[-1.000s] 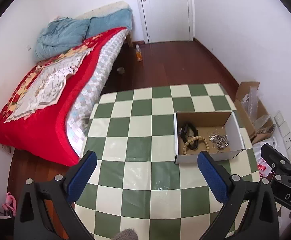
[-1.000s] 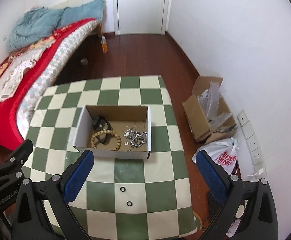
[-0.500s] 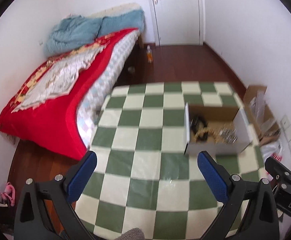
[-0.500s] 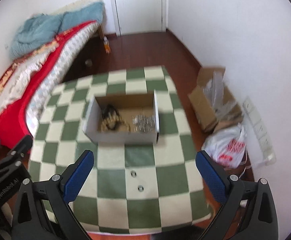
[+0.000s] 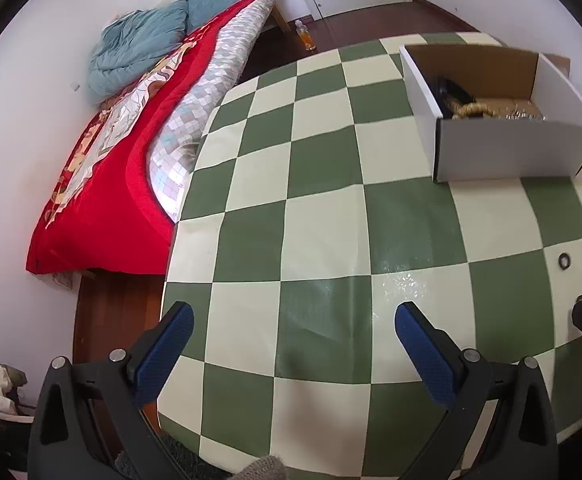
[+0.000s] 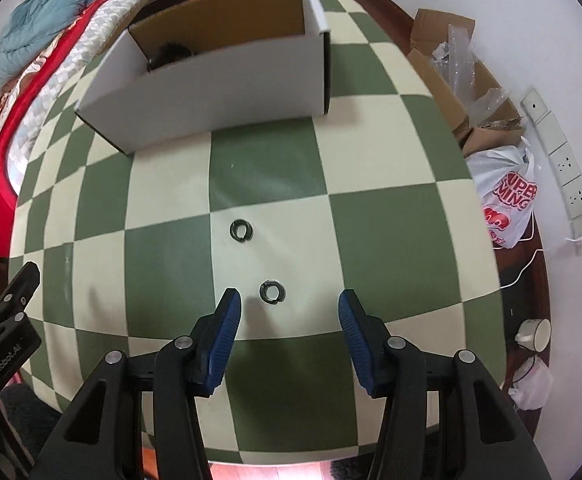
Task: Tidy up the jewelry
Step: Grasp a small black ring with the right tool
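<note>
Two small dark rings lie on the green-and-cream checked table. The near ring sits just ahead of my right gripper, slightly left of its middle; the far ring lies beyond it. One ring also shows in the left wrist view. My right gripper is open and low over the table. My left gripper is open and empty over the table's left part. A white cardboard box holds a beaded bracelet and dark jewelry.
A red-covered bed runs along the table's left side. A cardboard box with plastic and a white shopping bag lie on the floor to the right. The table edge is close below my right gripper.
Both grippers have dropped low toward the table. The right one has come close to the near ring and its fingers have narrowed. The box now looks nearer in both views.
</note>
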